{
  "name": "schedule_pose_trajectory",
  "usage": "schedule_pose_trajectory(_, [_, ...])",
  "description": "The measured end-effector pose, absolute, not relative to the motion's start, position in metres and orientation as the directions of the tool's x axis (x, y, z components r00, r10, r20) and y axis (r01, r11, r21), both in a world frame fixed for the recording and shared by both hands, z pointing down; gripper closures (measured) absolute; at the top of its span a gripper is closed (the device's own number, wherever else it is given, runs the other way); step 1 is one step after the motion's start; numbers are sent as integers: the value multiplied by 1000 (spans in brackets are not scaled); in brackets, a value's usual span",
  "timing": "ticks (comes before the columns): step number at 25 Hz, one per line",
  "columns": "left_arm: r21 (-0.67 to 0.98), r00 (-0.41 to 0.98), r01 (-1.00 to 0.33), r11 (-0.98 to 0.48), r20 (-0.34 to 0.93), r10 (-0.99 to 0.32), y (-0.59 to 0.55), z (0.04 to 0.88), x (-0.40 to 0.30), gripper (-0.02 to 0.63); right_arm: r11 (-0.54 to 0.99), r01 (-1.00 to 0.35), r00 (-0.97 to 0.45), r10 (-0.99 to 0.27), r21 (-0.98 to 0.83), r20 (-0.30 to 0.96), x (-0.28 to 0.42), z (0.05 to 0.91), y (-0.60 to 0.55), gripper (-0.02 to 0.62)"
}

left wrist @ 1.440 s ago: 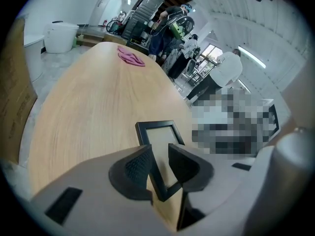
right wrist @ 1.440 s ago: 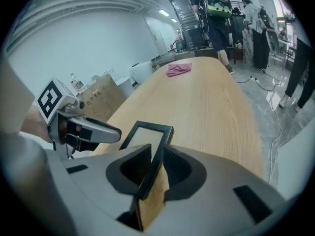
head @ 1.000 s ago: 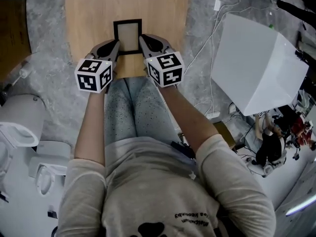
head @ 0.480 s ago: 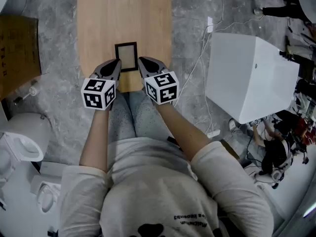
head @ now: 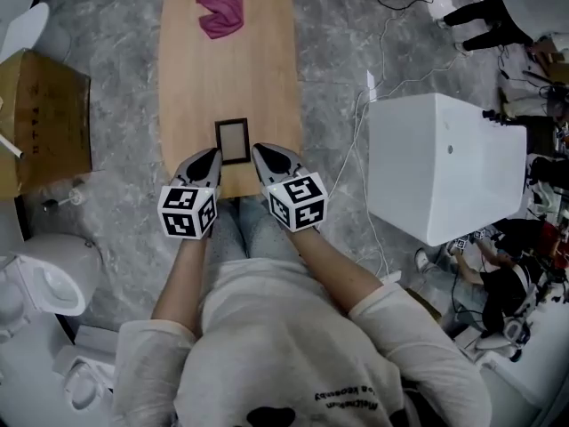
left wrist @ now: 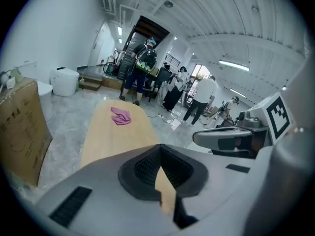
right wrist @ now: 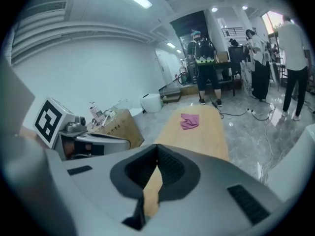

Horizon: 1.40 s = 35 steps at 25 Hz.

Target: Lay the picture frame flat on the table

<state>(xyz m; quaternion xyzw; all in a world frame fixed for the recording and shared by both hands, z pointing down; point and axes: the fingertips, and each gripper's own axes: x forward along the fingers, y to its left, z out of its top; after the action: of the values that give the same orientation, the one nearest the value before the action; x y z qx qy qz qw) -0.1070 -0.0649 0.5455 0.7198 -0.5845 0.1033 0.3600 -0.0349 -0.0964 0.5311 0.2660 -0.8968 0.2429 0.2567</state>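
Head view — one picture frame flat, two hand-held grippers, jaws closed, empty.

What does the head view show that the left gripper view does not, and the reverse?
Only the head view shows the picture frame, lying near the table's front end, and the white box on the floor. Only the left gripper view shows the ceiling with its strip lights. Both show the wooden table, the pink cloth, the cardboard box and the right hand-held gripper.
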Motion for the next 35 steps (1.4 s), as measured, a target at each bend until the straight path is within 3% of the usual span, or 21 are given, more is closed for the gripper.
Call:
schedule_pose_trajectory(18, [254,185,-963,-88,391,-902,-41,400,-112,598,771,-593,-786,-491,-231,376,-28,398,-85,584])
schedule_pose_trajectory(35, [49,137,-990,-130,166,-977,-35,299,-97,598,777,-629,-773,-617,-43,146,-13,303,-79,584])
